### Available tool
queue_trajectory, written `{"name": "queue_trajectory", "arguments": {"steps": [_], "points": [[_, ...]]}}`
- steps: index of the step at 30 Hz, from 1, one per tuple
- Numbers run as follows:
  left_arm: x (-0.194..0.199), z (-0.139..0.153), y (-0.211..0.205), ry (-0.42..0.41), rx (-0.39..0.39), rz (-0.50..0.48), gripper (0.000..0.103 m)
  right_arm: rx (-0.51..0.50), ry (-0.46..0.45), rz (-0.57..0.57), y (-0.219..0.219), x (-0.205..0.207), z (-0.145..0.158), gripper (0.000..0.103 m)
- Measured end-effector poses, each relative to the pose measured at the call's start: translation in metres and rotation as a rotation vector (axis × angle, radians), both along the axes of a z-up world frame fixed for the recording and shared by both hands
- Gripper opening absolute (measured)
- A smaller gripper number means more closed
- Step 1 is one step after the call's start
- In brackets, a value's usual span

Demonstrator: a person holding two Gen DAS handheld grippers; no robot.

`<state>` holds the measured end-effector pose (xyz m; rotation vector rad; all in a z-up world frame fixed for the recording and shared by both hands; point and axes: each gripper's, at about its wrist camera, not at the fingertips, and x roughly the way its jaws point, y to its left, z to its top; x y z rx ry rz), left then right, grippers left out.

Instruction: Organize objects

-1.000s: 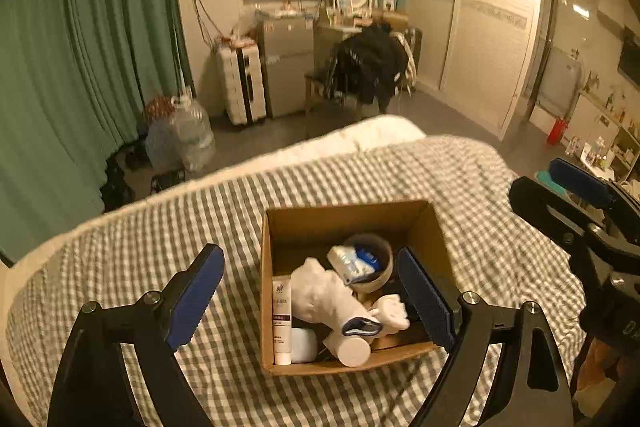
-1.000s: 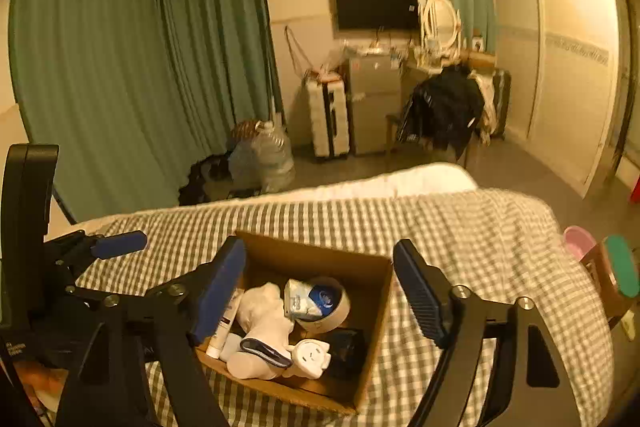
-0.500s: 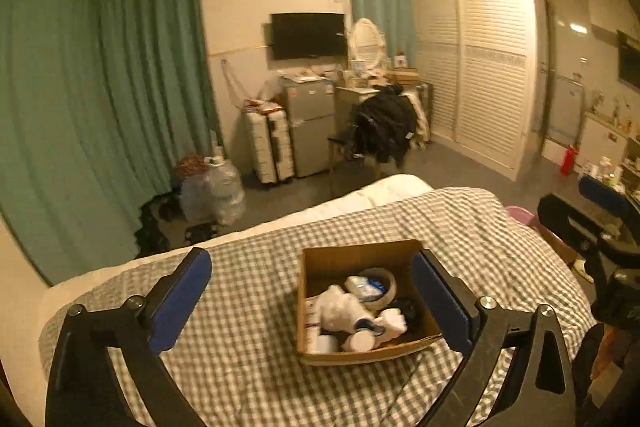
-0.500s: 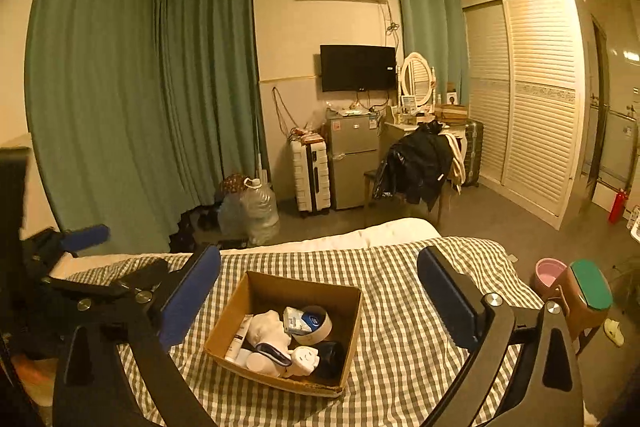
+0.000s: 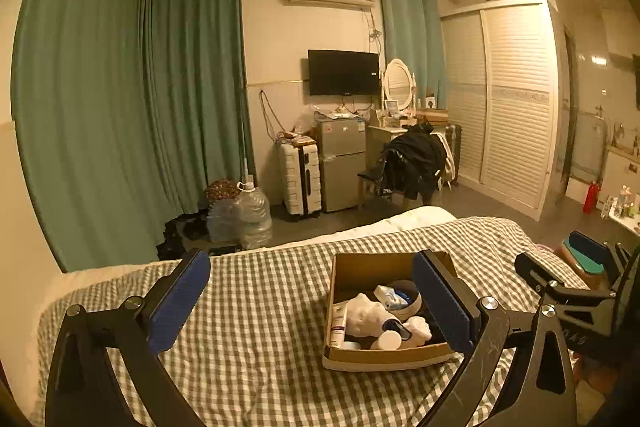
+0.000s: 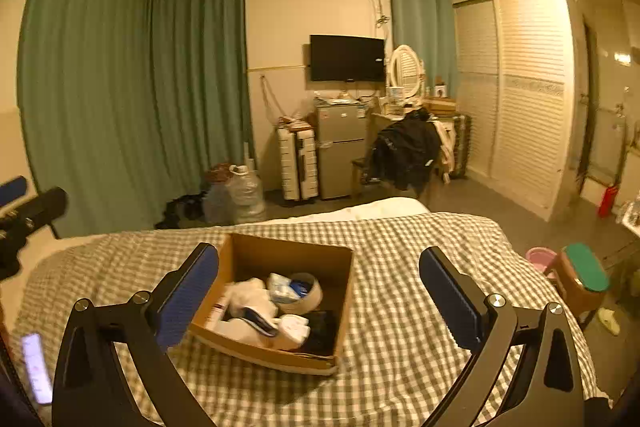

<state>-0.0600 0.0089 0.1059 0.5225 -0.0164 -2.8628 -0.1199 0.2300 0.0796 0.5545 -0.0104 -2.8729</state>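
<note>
Both claws hang spread wide and empty over the bed [image 5: 248, 315]: the left claw [image 5: 308, 301] frames bare checked cover, with the cardboard box [image 5: 384, 357] at its four o'clock, the right claw [image 6: 320, 291] has the box at its seven o'clock. That box sits on the cover, loaded with a white figurine [image 5: 366, 313], a tape roll [image 5: 412, 301], a tube [image 5: 339, 321] and other bits. By my read the gathering looks done, with nothing else loose on the cover.
</note>
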Motion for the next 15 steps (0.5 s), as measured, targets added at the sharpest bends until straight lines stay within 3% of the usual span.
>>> {"name": "queue_trajectory", "arguments": {"steps": [4,8,15], "points": [[-0.005,-0.028,0.003,-0.002,-0.026,0.025,0.103,0.042,0.024,-0.005,-0.004,0.002,-0.021,0.101],[-0.015,-0.058,0.008,-0.067,-0.06,0.003,0.103,0.027,0.012,-0.014,-0.003,-0.002,-0.047,0.101],[-0.018,-0.094,0.016,-0.068,-0.096,-0.001,0.103,0.101,0.008,-0.033,-0.006,-0.004,-0.087,0.101]]}}
